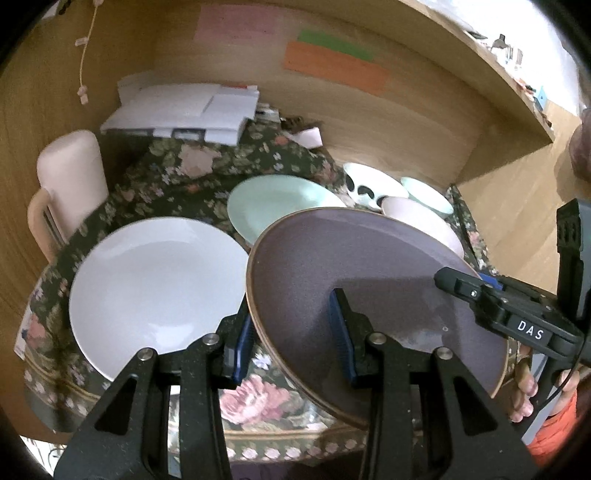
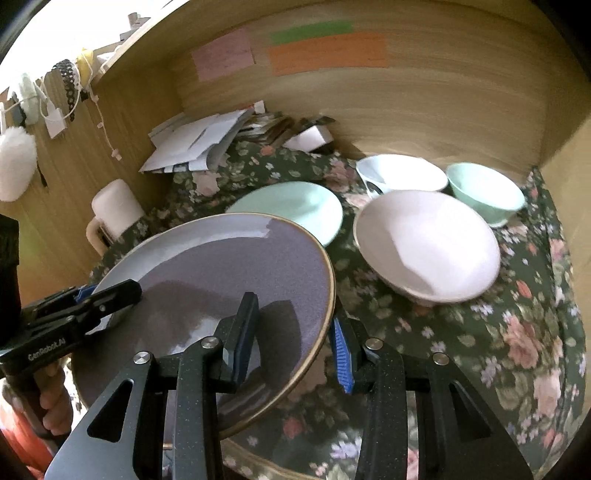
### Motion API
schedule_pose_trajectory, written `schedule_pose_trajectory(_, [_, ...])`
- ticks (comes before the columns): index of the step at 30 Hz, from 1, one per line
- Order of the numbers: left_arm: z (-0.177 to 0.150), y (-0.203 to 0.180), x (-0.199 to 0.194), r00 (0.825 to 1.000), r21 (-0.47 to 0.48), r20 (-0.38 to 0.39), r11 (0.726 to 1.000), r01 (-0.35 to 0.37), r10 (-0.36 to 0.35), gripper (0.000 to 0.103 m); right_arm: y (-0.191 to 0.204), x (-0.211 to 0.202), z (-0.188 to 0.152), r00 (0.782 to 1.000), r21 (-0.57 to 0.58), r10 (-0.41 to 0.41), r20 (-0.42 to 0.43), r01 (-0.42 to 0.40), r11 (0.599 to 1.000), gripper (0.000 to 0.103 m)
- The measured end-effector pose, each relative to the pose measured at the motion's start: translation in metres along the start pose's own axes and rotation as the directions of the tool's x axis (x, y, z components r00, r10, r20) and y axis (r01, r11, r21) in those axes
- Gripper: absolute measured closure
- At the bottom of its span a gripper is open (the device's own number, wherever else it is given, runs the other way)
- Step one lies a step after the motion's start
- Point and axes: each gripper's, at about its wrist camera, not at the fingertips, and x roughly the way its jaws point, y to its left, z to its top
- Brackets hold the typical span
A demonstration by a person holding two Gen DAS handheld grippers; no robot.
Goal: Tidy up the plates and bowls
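You are working inside a wooden alcove [image 2: 424,96], with panels at the back and at both sides. On the back panel are stuck a pink paper [image 2: 225,59], a green strip [image 2: 310,31] and an orange paper [image 2: 328,53]. The surface is covered by a dark floral cloth [image 2: 480,332], which is wrinkled toward the back. There a heap of white papers [image 1: 184,110] lies, and at the left stands a pale pink jug [image 1: 70,177].

Your left gripper [image 1: 295,332] is closed on the left rim of the purple plate [image 1: 369,288]: one blue pad lies on the plate's face, the other below the rim. Your right gripper [image 2: 295,339] is clamped in the same way on the right rim. The plate is tilted and held over the near part of the cloth, between the two tools.

On the cloth the white plate [image 1: 155,291] lies at the left, and the mint plate [image 2: 295,210] behind the purple one. At the right are the pink bowl [image 2: 428,243], the mint bowl [image 2: 487,192] and a white bowl with black patches [image 1: 369,184].

The purple plate covers the near edge of the mint plate, and in the left view also most of the pink bowl. Whether the purple plate touches the cloth I cannot tell. The small things behind the papers are blurred. Only fingers [image 1: 524,391] and an orange sleeve [image 1: 554,435] of you are visible, at the picture edge.
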Motion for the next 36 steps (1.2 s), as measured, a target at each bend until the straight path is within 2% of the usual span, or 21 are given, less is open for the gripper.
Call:
schedule_pose_trajectory(17, [-0.024, -0.023, 0.04, 0.995, 0.014, -0.097, 0.999, 0.029, -0.027, 0.065, -0.034, 0.002, -0.04, 0.997, 0.078, -0.044, -0.059, 0.049, 0.996, 0.069])
schedule_pose_trajectory(26, [-0.027, -0.029, 0.07, 0.988, 0.018, -0.149, 0.999, 0.032, -0.029, 0.064, -0.052, 0.018, -0.047, 0.993, 0.109, -0.061, -0.097, 0.071, 0.991, 0.069])
schedule_pose_trajectory(36, [-0.025, -0.033, 0.088, 0.985, 0.029, -0.17, 0.999, 0.021, -0.016, 0.064, -0.065, 0.029, -0.049, 0.991, 0.136, -0.057, -0.124, 0.074, 0.988, 0.069])
